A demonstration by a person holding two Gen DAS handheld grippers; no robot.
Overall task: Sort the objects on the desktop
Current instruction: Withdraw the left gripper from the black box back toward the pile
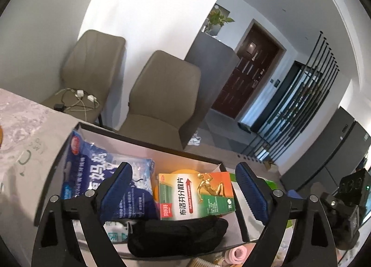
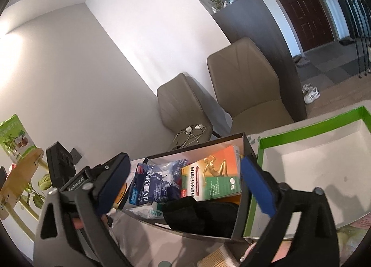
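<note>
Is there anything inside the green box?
No, the green box shows only its bare white bottom, while the dark box beside it holds the packets.

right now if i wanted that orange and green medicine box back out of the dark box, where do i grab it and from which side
Grip the medicine box across its two long edges, coming from above. It lies flat, face up, on top of the other contents of the dark box, so only the top is free. The blue packet crowds one side and the black pouch covers its near end. Both grippers are open and empty.
</note>
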